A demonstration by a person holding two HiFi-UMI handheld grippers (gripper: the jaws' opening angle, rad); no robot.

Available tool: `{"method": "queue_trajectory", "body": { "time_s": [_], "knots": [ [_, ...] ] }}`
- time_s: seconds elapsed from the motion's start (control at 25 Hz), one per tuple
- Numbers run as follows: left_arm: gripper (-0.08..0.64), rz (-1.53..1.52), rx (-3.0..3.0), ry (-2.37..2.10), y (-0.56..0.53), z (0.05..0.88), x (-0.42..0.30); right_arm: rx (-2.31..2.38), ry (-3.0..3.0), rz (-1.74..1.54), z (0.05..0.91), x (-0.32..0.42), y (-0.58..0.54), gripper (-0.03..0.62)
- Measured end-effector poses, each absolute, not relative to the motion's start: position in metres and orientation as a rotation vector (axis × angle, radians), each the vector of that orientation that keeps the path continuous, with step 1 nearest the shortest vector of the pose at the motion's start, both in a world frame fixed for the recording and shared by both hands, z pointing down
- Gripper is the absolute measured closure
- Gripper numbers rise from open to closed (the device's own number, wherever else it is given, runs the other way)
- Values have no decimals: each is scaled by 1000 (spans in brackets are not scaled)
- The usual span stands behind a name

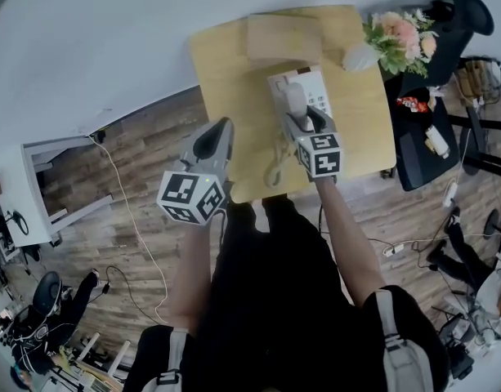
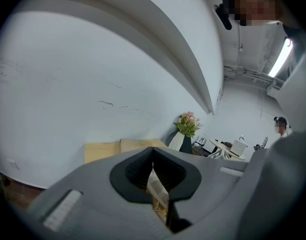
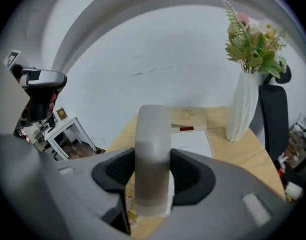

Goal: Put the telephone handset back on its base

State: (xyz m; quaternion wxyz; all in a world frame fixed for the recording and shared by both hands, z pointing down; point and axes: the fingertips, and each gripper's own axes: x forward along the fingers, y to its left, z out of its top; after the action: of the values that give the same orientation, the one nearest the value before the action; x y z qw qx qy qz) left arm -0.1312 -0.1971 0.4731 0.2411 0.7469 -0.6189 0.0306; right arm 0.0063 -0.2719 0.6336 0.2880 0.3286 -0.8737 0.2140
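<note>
The grey telephone handset stands between the jaws of my right gripper, which is shut on it. In the right gripper view the handset rises straight up out of the jaws. It is over the left side of the white telephone base, and I cannot tell whether they touch. The base shows just behind the handset. A coiled cord hangs toward the table's near edge. My left gripper hovers off the table's left side, shut on nothing.
The wooden table also carries a flat brown box at the back and a white vase of flowers at the right. A black office chair stands to the right. Cables lie on the wood floor.
</note>
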Motion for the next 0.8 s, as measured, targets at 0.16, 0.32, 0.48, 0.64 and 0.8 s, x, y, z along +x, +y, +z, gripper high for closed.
{"method": "queue_trajectory", "body": {
  "time_s": [0.16,0.32,0.48,0.64,0.8],
  "knots": [
    [551,77,2035,-1695,-194,474,-132,891,-2320,571,635,2,-276,371],
    [551,70,2026,-1709,-190,472,-135,889,-2319,567,638,-5,-281,371],
    [551,67,2009,-1729,-186,472,-141,893,-2304,566,644,-10,-287,373],
    [551,66,1992,-1744,-184,473,-147,903,-2283,563,650,-16,-292,373],
    [551,65,1984,-1755,-183,472,-149,906,-2261,571,658,-18,-295,374]
  ]
}}
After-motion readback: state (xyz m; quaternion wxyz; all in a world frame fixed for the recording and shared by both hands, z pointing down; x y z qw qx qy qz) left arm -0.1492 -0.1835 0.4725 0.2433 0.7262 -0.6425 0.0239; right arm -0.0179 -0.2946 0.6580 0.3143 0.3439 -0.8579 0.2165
